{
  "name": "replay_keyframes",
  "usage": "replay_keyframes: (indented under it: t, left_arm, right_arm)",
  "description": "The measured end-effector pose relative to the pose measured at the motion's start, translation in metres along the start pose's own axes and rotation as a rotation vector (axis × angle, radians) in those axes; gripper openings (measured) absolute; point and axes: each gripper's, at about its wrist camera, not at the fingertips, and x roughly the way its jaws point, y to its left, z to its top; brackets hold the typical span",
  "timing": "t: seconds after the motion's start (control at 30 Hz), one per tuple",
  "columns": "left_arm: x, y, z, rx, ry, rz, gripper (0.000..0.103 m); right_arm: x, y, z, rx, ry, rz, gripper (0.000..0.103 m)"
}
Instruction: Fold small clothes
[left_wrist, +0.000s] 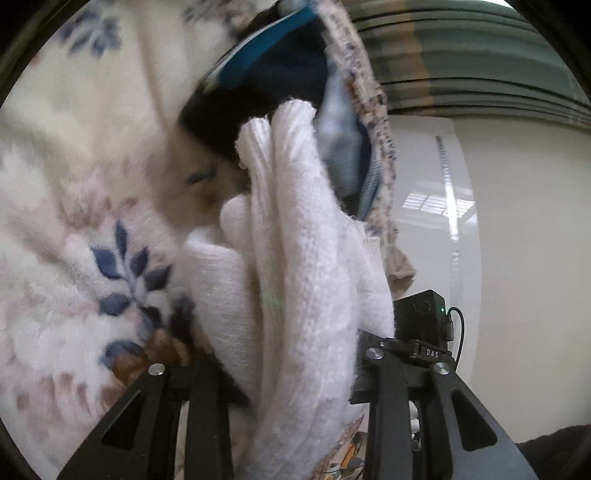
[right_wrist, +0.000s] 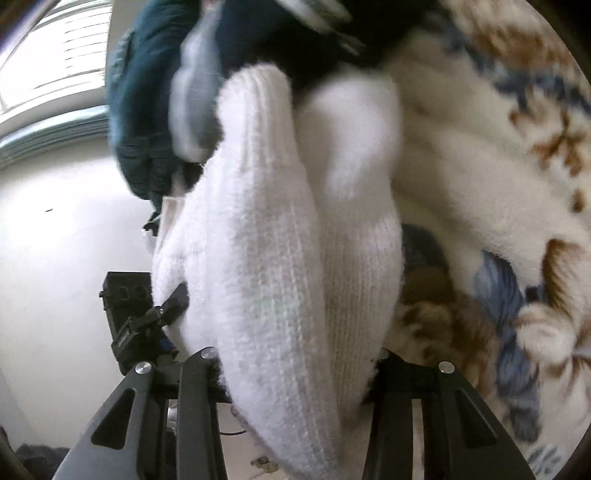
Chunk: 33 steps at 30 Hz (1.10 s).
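Between the fingers of the left gripper runs a thick white knitted garment, ribbed and bunched into several rolls, which fills the centre of the left wrist view. The same white knitted garment fills the centre of the right wrist view and passes between the fingers of the right gripper. Each gripper appears clamped on the knit, since the fabric sits bunched between the fingers on both sides; the fingertips are hidden by the cloth, so the closure is a judgement. Part of the opposite tool, a black camera block, shows just right of the knit in the left view, so the two grippers stand close together with the garment between them. Beyond the knit, at the far side, lies a heap of dark clothes, navy and teal, with a pale blue piece among them, all blurred. A fleecy floral blanket lies under and beside the heap. A white floor or table surface lies to the right in the left view. Progress assessment: early. The white garment is gathered, not flat; no finished fold is visible, and the dark heap awaits handling. No stack of folded items is in view.
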Motion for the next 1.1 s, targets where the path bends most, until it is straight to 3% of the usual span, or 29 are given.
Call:
replay_keyframes:
  t: [0.17, 0.33, 0.47, 0.63, 0.77, 0.9, 0.97, 1.1]
  left_arm:
    - [-0.030, -0.081, 0.028, 0.099, -0.043, -0.021, 0.029]
    - [-0.024, -0.147, 0.105, 0.201, -0.090, -0.033, 0.030]
    - [0.013, -0.154, 0.171, 0.231, -0.101, 0.004, 0.031]
    - [0.076, -0.115, 0.235, 0.185, -0.069, 0.109, 0.031]
    - [0.098, -0.084, 0.247, 0.156, -0.029, 0.179, 0.032]
    - [0.099, -0.089, 0.251, 0.160, -0.027, 0.221, 0.035]
    - [0.091, -0.098, 0.242, 0.166, -0.035, 0.264, 0.038]
    - [0.086, -0.118, 0.232, 0.241, -0.088, 0.420, 0.045]
  right_arm:
    - [-0.082, 0.058, 0.000, -0.089, -0.055, 0.026, 0.042]
    - [-0.140, 0.118, 0.041, -0.177, -0.148, 0.028, 0.042]
    - [-0.140, 0.131, 0.107, -0.181, -0.199, 0.014, 0.042]
    - [-0.089, 0.121, 0.199, -0.136, -0.174, -0.052, 0.043]
    - [-0.059, 0.110, 0.255, -0.107, -0.129, -0.119, 0.043]
    - [-0.054, 0.108, 0.267, -0.098, -0.103, -0.157, 0.049]
    - [-0.058, 0.117, 0.267, -0.113, -0.098, -0.223, 0.059]
    - [-0.066, 0.149, 0.247, -0.212, -0.148, -0.466, 0.072]
